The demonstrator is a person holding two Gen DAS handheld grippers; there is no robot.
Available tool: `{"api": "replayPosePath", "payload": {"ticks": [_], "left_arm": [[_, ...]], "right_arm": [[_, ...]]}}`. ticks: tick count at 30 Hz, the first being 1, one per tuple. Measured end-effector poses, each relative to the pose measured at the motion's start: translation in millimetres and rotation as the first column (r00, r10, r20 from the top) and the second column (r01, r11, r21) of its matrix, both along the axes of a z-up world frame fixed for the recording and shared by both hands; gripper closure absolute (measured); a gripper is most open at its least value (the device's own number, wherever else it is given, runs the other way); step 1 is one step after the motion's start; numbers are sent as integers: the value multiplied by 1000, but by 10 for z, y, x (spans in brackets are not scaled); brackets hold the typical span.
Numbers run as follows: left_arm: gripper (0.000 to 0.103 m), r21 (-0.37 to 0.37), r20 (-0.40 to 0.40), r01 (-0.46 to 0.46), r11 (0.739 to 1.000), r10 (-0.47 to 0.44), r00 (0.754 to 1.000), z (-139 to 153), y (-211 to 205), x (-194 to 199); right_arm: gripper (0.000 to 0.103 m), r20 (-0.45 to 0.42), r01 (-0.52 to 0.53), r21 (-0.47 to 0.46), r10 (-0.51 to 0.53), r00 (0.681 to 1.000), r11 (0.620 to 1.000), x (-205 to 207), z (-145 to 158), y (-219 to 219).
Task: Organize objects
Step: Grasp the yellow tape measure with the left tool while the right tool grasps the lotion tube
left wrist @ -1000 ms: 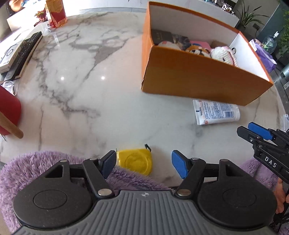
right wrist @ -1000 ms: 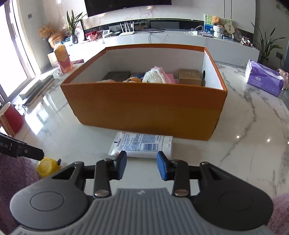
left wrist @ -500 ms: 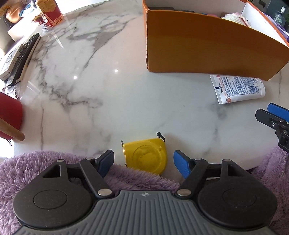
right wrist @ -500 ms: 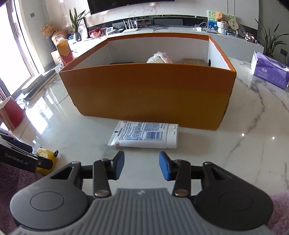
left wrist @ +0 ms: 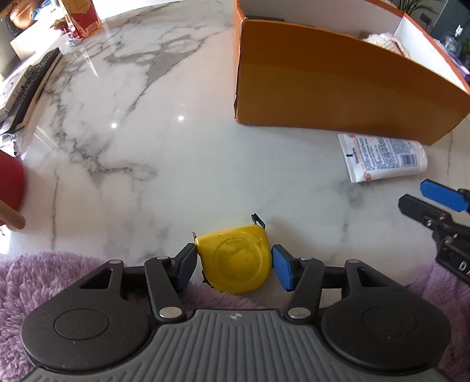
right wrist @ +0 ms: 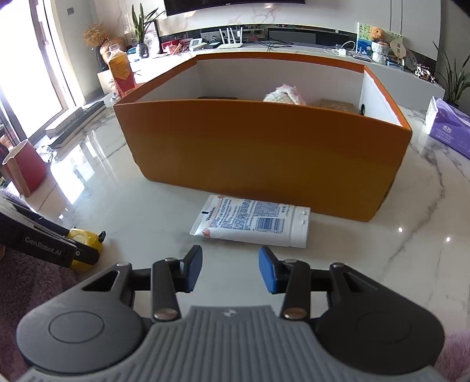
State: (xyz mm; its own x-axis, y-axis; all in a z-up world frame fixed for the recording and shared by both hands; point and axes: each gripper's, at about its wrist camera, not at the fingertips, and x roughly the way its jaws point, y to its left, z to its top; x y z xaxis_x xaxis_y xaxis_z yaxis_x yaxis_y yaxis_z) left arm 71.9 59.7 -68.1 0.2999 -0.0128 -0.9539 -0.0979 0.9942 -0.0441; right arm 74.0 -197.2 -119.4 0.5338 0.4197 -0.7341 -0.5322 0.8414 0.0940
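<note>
Both pads of the left gripper [left wrist: 233, 269] flank the yellow tape measure [left wrist: 236, 260] at the table [left wrist: 182, 176] edge, not clamped — a skewed squeeze could knock it off; the right gripper [right wrist: 230, 270] hangs open, empty.

My white marble table [left wrist: 152, 123] carries a black keyboard [left wrist: 35, 85] at its left edge, a red-and-yellow carton [left wrist: 80, 14] beyond, and a purple tissue box [right wrist: 449, 126] far right.

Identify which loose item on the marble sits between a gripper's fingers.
The yellow tape measure, framed by the left gripper; the white lotion tube lies beyond the right gripper.
</note>
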Motion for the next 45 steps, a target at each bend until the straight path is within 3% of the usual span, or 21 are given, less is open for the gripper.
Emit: {"api": "replayPosePath", "payload": {"ticks": [4,6,9,14,19,25,29,31,33,39,45], "left_arm": [[38,-52,53,-9,999,11,999,14,-13,83],[38,-59,72,-3,998,8,997,13,-30,137],[38,-87,83,-6,996,13,996,-8,-23,196],[38,-128,98,6,992,7,995,-36,13,199],[38,-150,106,19,988,-3,994,-35,12,179],[38,-181,111,22,983,-2,994,-41,46,177],[38,-200,111,17,980,5,994,-50,72,175],[38,-209,112,13,978,10,994,-51,85,166],[38,-219,111,11,976,14,994,-51,94,162],[38,-221,113,12,975,13,994,-50,89,159],[38,-220,113,11,975,14,994,-49,93,152]], "right_arm": [[58,24,-78,-69,80,997,995,61,27,157],[48,45,-132,-124,138,989,983,105,31,263],[44,92,-217,-242,245,965,946,125,15,436],[32,61,-329,-358,373,926,874,213,-96,607],[27,39,-368,-424,422,906,828,333,-197,678],[25,1,-370,-398,404,915,840,477,-185,697],[34,-9,-362,-396,391,920,844,535,-178,709],[45,-20,-369,-388,392,920,845,531,-164,722],[62,-11,-371,-410,402,915,833,494,-158,748],[87,63,-372,-491,457,887,788,293,-109,845],[92,96,-317,-443,396,913,838,311,149,694]]}}
